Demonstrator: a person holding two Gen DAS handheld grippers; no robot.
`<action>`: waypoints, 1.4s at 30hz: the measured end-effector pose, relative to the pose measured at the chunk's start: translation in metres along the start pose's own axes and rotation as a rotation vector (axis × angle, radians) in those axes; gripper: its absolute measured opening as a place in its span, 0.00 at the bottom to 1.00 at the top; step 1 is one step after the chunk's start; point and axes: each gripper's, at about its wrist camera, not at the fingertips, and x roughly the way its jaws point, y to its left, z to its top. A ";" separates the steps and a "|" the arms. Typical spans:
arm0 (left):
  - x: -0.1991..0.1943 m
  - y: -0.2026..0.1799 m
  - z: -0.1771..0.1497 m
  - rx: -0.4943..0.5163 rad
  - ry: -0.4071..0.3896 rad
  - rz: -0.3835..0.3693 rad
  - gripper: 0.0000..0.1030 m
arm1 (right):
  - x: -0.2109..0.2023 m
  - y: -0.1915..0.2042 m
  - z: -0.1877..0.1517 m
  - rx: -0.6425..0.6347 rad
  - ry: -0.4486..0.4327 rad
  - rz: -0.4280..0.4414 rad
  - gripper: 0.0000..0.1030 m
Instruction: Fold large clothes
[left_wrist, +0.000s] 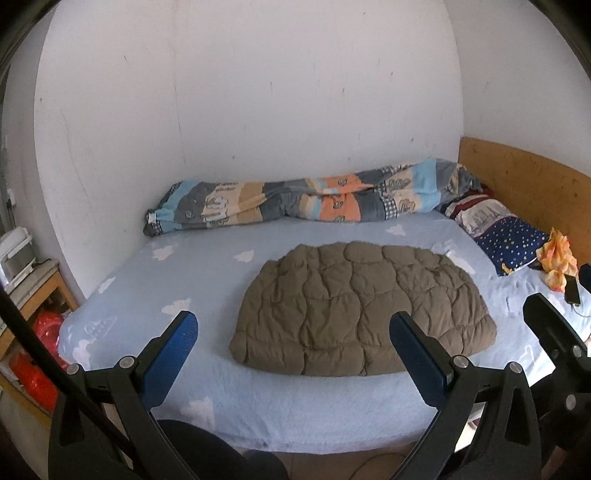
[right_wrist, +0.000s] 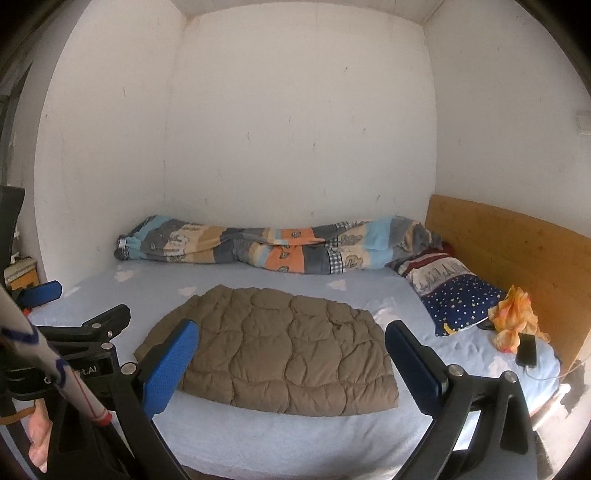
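A brown quilted jacket (left_wrist: 354, 306) lies folded into a flat bundle on the light blue bed sheet (left_wrist: 192, 273); it also shows in the right wrist view (right_wrist: 280, 347). My left gripper (left_wrist: 293, 321) is open and empty, held back from the bed's near edge in front of the jacket. My right gripper (right_wrist: 291, 332) is open and empty, also short of the jacket. The right gripper's black arm shows at the right edge of the left wrist view (left_wrist: 554, 332), and the left gripper shows at the left of the right wrist view (right_wrist: 74, 325).
A rolled patterned quilt (left_wrist: 314, 195) lies along the back wall. A starry blue pillow (left_wrist: 506, 236), an orange cloth (left_wrist: 557, 262) and a phone on a cable (left_wrist: 572, 291) sit by the wooden headboard (left_wrist: 524, 184). A wooden shelf with red bags (left_wrist: 40, 332) stands left of the bed.
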 end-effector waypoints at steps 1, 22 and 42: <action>0.004 0.000 -0.002 0.004 0.007 0.004 1.00 | 0.004 0.002 -0.001 -0.003 0.006 0.003 1.00; 0.077 -0.003 -0.021 -0.009 0.194 0.031 1.00 | 0.065 -0.006 -0.028 0.021 0.155 0.013 1.00; 0.087 -0.002 -0.030 -0.007 0.225 0.040 1.00 | 0.076 -0.004 -0.039 0.020 0.204 0.018 1.00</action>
